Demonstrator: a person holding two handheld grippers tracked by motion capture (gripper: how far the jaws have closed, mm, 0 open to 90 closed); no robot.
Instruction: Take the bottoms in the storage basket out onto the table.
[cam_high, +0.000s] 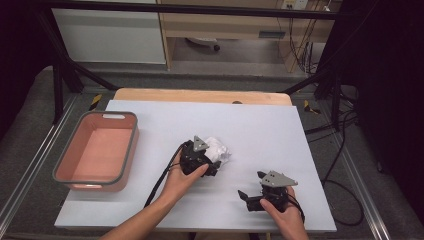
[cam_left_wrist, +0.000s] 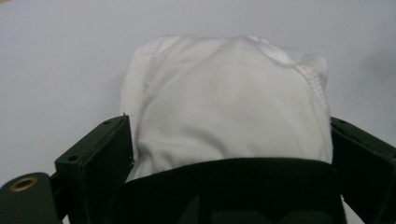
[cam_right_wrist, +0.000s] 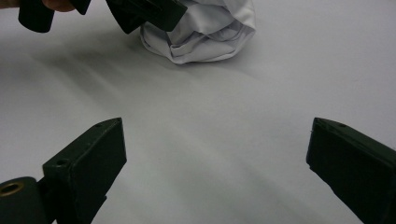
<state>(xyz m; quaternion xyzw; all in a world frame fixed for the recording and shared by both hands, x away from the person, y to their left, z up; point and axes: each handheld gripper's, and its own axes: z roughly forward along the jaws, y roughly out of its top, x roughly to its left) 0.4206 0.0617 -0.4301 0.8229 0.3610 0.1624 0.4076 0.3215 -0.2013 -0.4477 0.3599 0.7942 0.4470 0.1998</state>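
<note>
white table sheet (cam_high: 260, 130) carries a crumpled white cloth (cam_high: 218, 150), no clear long axis. left gripper (cam_high: 212, 167) jaws wide around it, sides touching; right gripper (cam_high: 248, 197) wide, empty.

White cloth bundle (cam_left_wrist: 224, 102): lower part hidden behind the black band at the bottom of the left gripper view; near side covered by the left gripper (cam_high: 216, 169) in the high view; upper left cut by the frame top in the right gripper view. Whether the jaws pressed the cloth: could not be told.
</note>
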